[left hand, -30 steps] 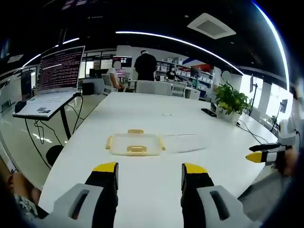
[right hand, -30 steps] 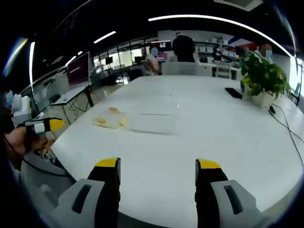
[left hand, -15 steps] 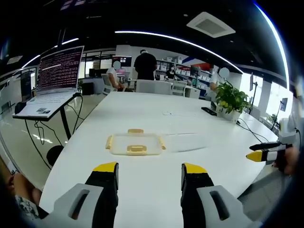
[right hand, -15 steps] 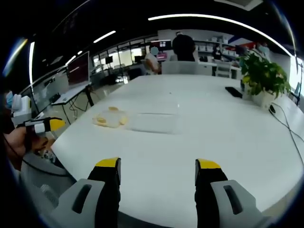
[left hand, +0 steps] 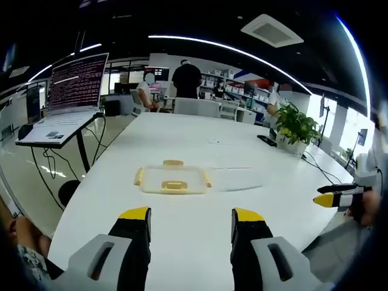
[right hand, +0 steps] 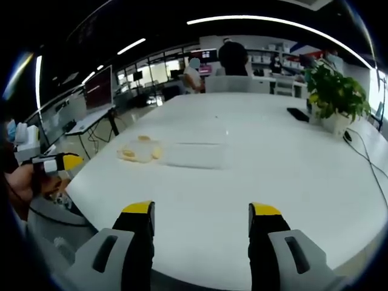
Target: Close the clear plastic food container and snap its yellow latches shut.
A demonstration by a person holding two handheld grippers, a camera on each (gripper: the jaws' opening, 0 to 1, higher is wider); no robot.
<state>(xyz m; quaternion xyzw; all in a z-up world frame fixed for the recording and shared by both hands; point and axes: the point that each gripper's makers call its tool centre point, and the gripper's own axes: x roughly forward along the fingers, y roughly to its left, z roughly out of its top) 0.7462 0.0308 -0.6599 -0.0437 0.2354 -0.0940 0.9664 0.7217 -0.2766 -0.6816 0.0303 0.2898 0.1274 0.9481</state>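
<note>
A clear lid with yellow latches lies flat on the white table, and a clear container base rests just right of it. In the right gripper view the lid is at left and the base beside it. My left gripper hovers open over the near table edge, well short of the lid. My right gripper is open too, far from the base. Each gripper appears at the edge of the other's view: the right gripper and the left gripper, both held in a hand.
A potted plant and a dark flat object stand at the table's far right. A laptop on a stand with hanging cables is left of the table. People and white chairs are at the far end.
The left gripper view has shifted slightly; lid and base sit a touch higher in it. Neither gripper has changed state and the container parts have not moved.
</note>
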